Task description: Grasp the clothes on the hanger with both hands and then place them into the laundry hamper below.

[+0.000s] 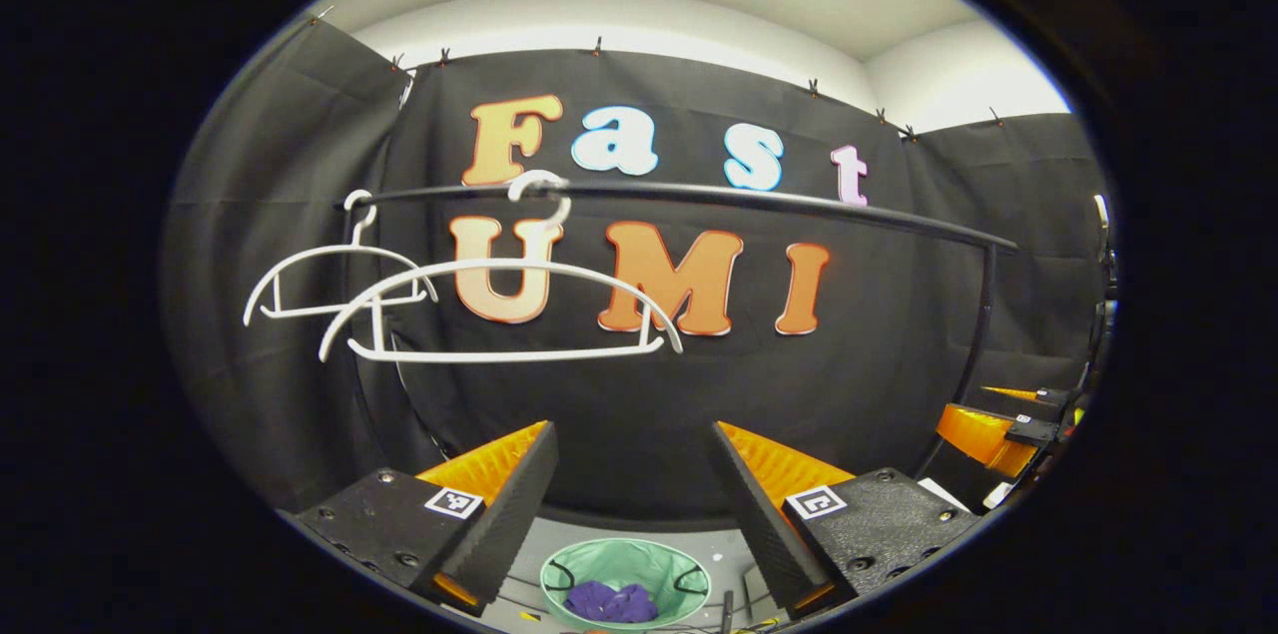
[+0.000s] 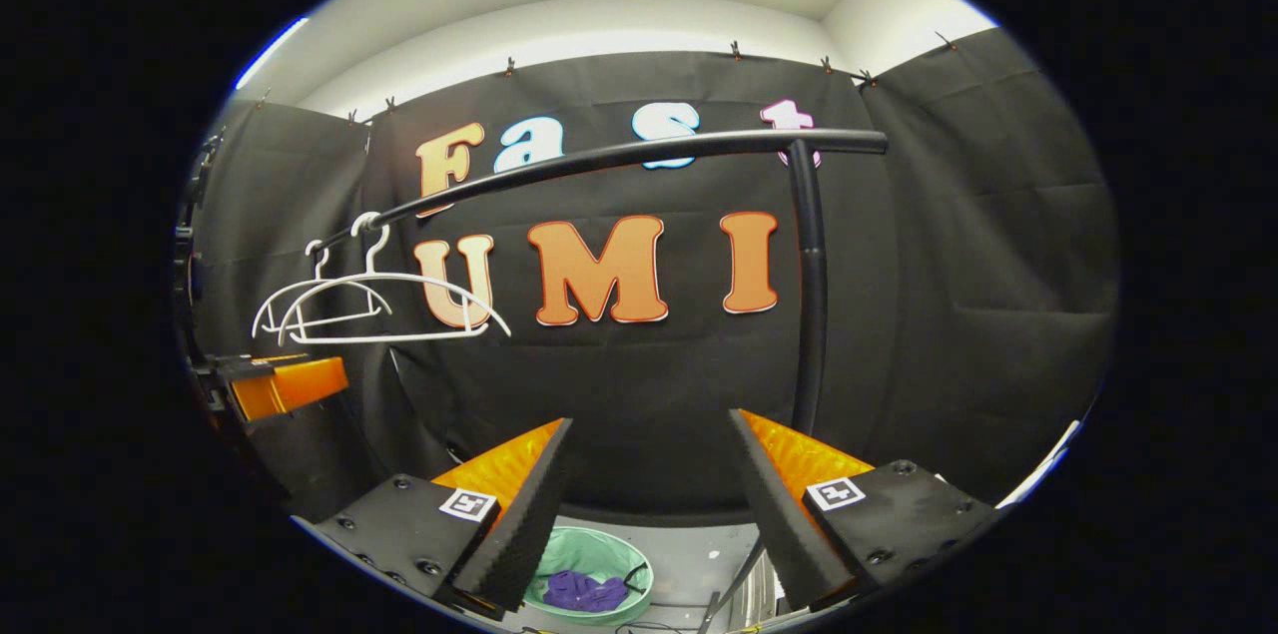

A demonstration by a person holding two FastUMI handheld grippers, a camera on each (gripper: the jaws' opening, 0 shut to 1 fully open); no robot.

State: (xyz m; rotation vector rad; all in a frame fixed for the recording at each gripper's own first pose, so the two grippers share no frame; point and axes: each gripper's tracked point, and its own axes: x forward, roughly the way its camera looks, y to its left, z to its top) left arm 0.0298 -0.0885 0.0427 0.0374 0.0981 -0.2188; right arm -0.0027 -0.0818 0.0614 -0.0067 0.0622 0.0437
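Both claws, left claw (image 1: 634,489) and right claw (image 2: 649,489), gape wide and empty; purple clothes (image 1: 609,602) lie in hamper (image 1: 659,562) (hangers (image 1: 499,310) bare). Risk: reaching again would snag a hanger.

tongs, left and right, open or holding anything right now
Left tongs: open, holding nothing.
Right tongs: open, holding nothing.

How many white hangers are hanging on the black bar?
2. The front hanger hangs nearer the middle of the black bar. The back hanger hangs behind it, closer to the bar's left end. Both are bare. None seems hidden.
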